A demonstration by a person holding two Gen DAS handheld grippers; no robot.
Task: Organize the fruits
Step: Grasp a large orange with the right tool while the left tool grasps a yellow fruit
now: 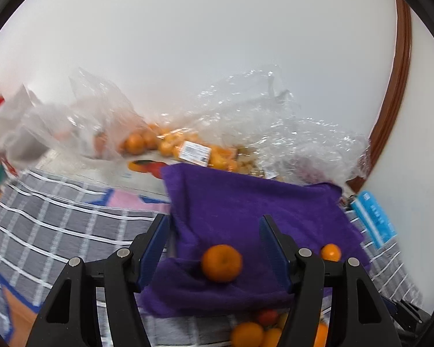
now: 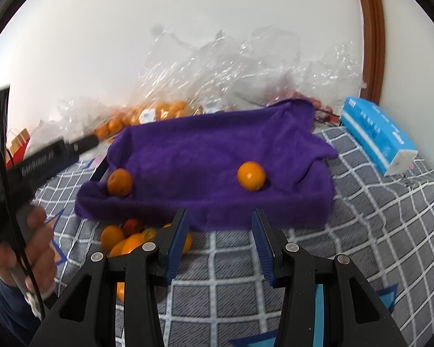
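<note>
Mid-sorting: two oranges, left (image 2: 119, 182) and right (image 2: 251, 175), resting well apart on purple towel (image 2: 205, 150), both grippers, left (image 1: 214, 248) and right (image 2: 218, 241), fingers spread and empty; next, probably fetching from near fruit pile (image 2: 124, 238)

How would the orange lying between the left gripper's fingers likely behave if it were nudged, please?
The orange looks round and smooth, so it would probably roll. It lies in a fold of the purple towel, whose soft pile may slow it. The left gripper stands open around it, not touching.
</note>
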